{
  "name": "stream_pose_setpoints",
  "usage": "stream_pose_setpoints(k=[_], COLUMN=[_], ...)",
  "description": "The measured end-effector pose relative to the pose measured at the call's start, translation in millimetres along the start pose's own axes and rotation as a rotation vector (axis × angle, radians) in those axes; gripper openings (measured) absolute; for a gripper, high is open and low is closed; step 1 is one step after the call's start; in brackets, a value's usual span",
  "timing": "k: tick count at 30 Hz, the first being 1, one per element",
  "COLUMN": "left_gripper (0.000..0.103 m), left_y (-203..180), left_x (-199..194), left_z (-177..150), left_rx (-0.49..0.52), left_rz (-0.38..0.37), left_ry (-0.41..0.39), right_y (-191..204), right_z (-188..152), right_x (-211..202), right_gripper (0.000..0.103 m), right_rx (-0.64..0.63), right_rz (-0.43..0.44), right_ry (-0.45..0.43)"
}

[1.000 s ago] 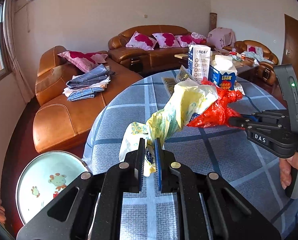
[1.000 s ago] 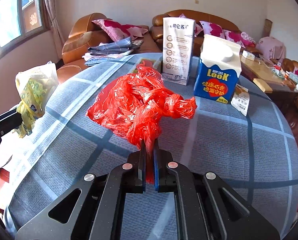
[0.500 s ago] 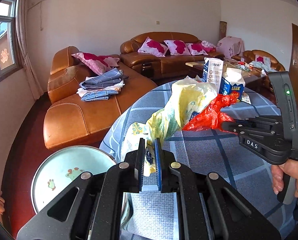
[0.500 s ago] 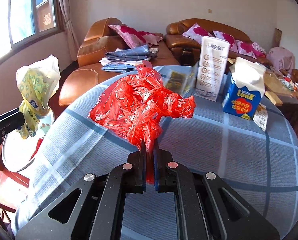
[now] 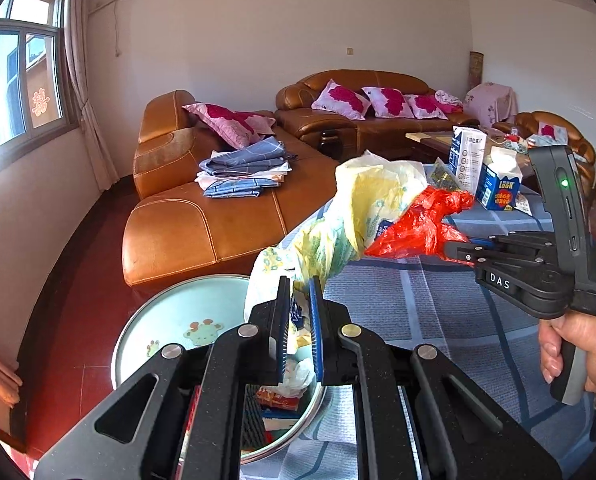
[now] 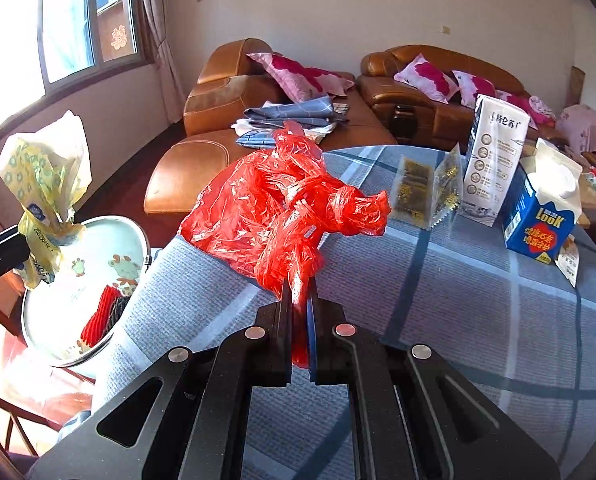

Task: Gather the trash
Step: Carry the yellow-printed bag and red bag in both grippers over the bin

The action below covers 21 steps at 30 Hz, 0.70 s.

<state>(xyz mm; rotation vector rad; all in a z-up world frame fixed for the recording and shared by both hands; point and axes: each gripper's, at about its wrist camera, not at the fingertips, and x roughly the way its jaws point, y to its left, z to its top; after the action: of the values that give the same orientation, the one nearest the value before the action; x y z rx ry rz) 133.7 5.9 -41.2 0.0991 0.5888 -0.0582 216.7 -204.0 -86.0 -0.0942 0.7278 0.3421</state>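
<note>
My left gripper [image 5: 299, 286] is shut on a crumpled yellow plastic bag [image 5: 362, 208], held in the air over the left edge of the round table. The same yellow bag [image 6: 45, 176] shows at the far left of the right wrist view. My right gripper [image 6: 299, 294] is shut on a knotted red plastic bag [image 6: 281, 204], lifted above the checked tablecloth [image 6: 478, 320]. In the left wrist view the red bag [image 5: 418, 224] hangs from the right gripper [image 5: 450, 246], held by a hand [image 5: 578, 348]. Below the table edge stands a bin with its round lid [image 5: 177, 324] up and trash [image 5: 281, 400] inside.
On the far side of the table stand a tall white carton [image 6: 494, 160], a blue milk carton [image 6: 542, 216] and clear gold-printed packets [image 6: 426, 188]. Brown leather sofas [image 5: 225, 216] with pink pillows and folded clothes [image 5: 245, 168] stand beyond. Red floor [image 5: 77, 280] lies to the left.
Both grippers have carried their bags leftward off the middle of the table toward its left edge. The bin and its lid have come much closer beneath the left gripper.
</note>
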Motion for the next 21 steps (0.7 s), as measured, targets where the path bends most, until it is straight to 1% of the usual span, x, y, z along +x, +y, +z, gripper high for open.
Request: stream_pose_setpoints(k=[15, 21], left_gripper=[0.009, 0.009], left_y=[34, 44], left_x=[-9, -12], left_z=[-7, -11], left_rx=[-0.025, -0.027], left_rz=[0.081, 0.123], left_ry=[0.006, 0.012], right_y=[51, 61], right_z=[12, 16], right_x=[16, 19], right_gripper=[0.006, 0.006], right_rx=[-0.095, -0.131], right_rz=[0.072, 0.087], right_ry=[-0.007, -0.02])
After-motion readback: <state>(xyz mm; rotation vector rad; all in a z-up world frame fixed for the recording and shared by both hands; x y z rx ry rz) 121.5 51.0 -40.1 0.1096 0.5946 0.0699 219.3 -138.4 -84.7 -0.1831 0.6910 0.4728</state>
